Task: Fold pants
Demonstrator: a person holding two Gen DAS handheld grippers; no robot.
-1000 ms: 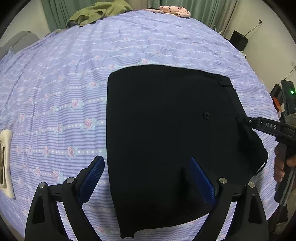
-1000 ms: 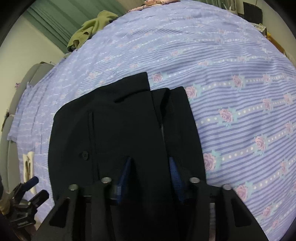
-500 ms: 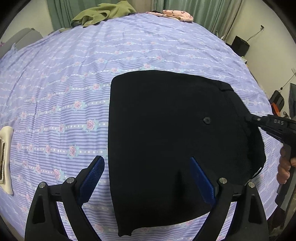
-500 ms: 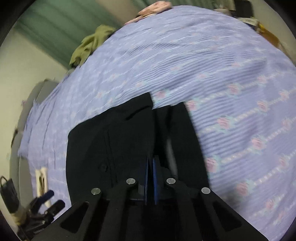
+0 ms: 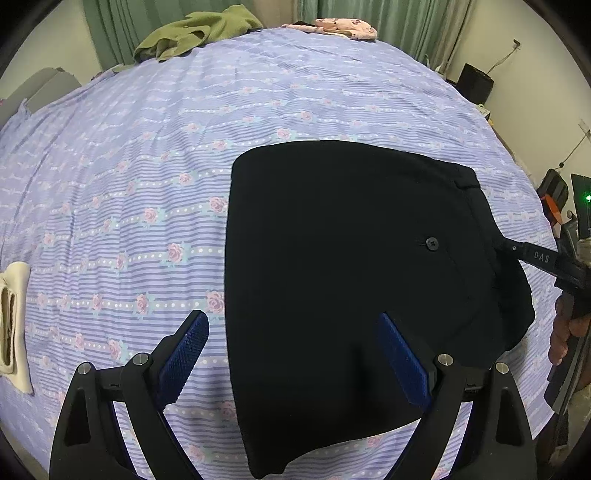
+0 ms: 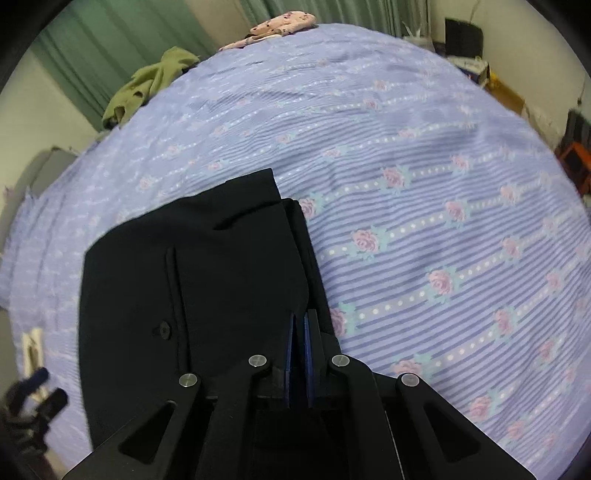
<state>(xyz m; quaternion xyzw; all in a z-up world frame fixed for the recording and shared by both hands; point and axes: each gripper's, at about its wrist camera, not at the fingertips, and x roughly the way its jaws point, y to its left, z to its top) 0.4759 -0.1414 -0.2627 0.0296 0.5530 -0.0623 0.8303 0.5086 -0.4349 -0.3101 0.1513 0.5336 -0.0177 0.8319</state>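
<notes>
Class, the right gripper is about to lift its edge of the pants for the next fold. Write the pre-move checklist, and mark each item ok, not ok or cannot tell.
1. Right gripper shut on the pants: ok, pads together at the waistband edge.
2. All layers caught in that grip: cannot tell, the fabric hides it.
3. Left gripper ready: ok, open, not holding the fabric.
4. Pants lying flat on the bedsheet: ok, no big wrinkles show.
5. Green garment and pink garment clear of the fold: ok, both at the far edge.
</notes>
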